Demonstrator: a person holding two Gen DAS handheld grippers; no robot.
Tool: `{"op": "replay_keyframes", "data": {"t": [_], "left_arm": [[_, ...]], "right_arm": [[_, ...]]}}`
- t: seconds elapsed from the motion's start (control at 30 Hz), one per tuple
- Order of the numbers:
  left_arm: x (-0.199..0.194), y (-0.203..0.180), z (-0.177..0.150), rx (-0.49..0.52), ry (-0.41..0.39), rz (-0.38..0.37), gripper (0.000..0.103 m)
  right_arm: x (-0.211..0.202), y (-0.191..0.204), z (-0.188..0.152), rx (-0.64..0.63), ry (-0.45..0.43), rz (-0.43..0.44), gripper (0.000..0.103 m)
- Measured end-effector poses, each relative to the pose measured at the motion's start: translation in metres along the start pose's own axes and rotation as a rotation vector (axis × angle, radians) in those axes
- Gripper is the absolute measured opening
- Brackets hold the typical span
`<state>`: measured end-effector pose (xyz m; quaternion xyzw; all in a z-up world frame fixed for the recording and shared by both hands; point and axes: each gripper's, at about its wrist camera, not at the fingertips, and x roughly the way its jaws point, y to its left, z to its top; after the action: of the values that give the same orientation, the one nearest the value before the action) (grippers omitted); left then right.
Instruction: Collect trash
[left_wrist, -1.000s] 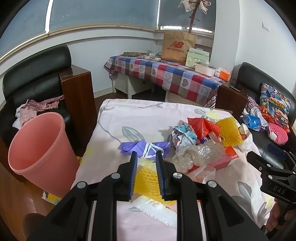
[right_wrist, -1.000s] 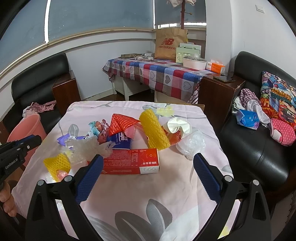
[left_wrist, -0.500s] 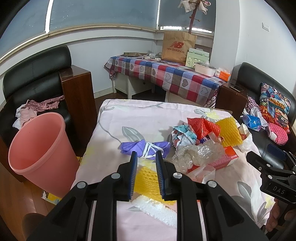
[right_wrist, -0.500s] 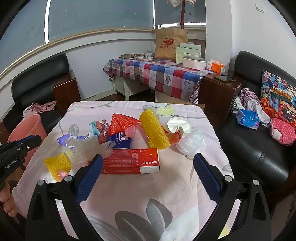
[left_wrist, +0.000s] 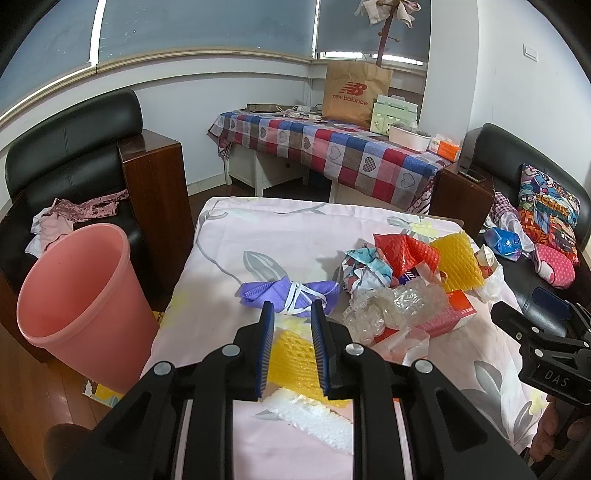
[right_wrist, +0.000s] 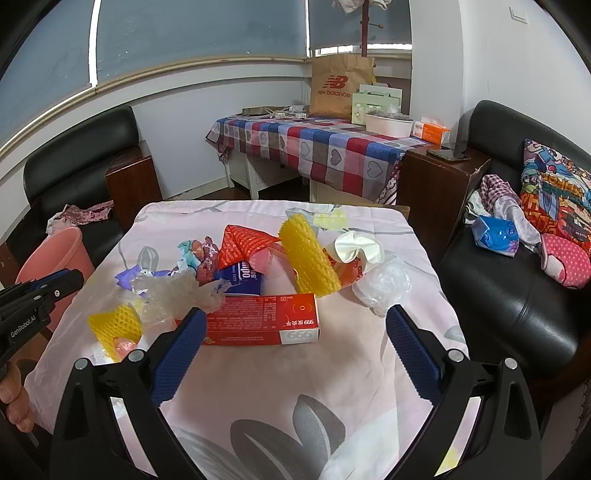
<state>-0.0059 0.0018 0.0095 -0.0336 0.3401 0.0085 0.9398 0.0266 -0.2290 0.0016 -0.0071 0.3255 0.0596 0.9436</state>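
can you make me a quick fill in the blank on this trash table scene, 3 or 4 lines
1. The bin beside the table is ____ in colour.
2. The brown paper bag on the checked tablecloth reads "new ____".
3. The right gripper has its jaws wide ____, above the red box.
4. The mask tied with white straps is ____.

Missing words: pink; balance; open; purple

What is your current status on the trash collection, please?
Left gripper narrowly open, empty, above yellow foam net. Right gripper wide open, empty, facing red box. Pink bin unobstructed.
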Motion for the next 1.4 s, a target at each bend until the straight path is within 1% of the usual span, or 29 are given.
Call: {"op": "replay_keyframes", "data": {"t": [0.83,1.1,1.3,1.33,1.4], "left_arm": [[-0.002,-0.001,0.0,0.0,-0.003,-0.004,0.019],[-0.006,0.003,0.001,-0.014,-0.027,-0.047,0.02],[-0.005,0.011,-0.002,-0.052,-0.017,-0.098,0.021],[-0.005,0.012,-0.003,-0.056,-0.012,-0.106,0.022],[-0.004,0.012,-0.006,-0.058,0.005,-0.121,0.028]], "right_arm": [[-0.001,0.0,-0.001,0.003,-0.005,0.002,0.098],[-0.002,-0.001,0.003,0.009,-0.011,0.004,0.098],[-0.002,-0.001,0.002,0.013,-0.01,0.01,0.098],[-0.002,-0.001,0.002,0.012,-0.009,0.015,0.098],[-0.003,0.001,0.002,0.006,-0.011,0.027,0.098]]}}
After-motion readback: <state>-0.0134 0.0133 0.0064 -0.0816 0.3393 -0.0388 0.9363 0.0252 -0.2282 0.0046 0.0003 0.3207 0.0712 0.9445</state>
